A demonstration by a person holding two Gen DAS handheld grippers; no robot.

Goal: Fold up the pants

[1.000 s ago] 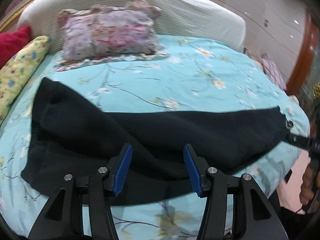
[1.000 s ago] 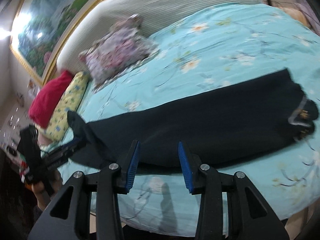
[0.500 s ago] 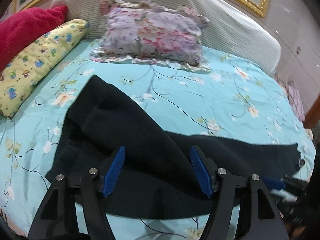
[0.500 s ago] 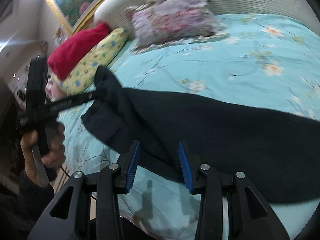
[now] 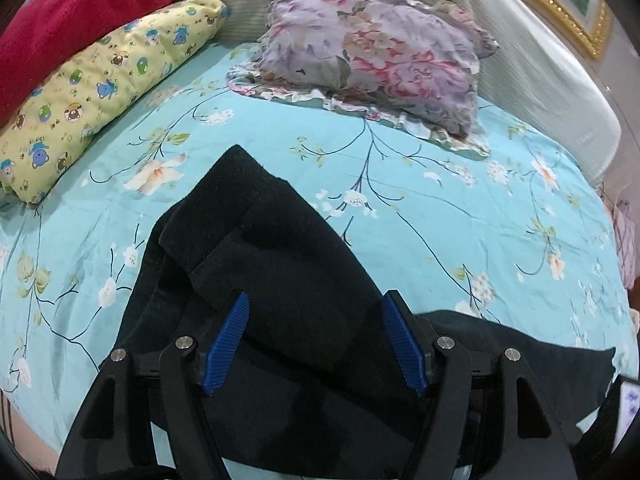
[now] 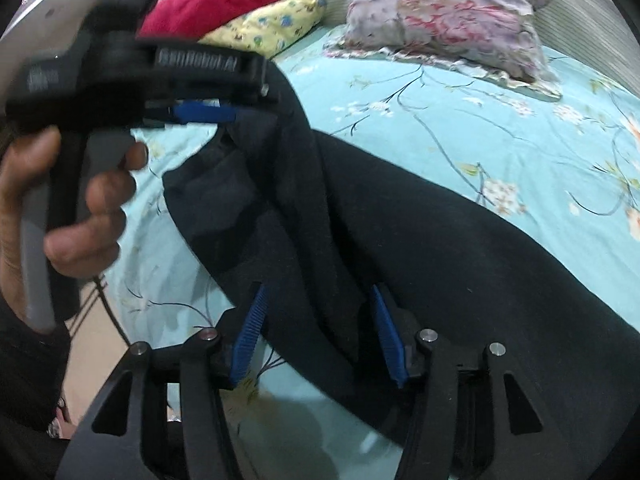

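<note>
We hover both tools over black pants (image 5: 304, 280) spread across the floral bed sheet (image 5: 460, 220); left gripper (image 5: 316, 340) and right gripper (image 6: 320, 332) gape wide, apparently holding nothing. The cloth looks soft, limp and thick, so we judge a hem or folded edge the best hold

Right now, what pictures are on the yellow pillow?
Little cartoon bears and paw prints on the yellow pillow, clearest in the left wrist view.
</note>
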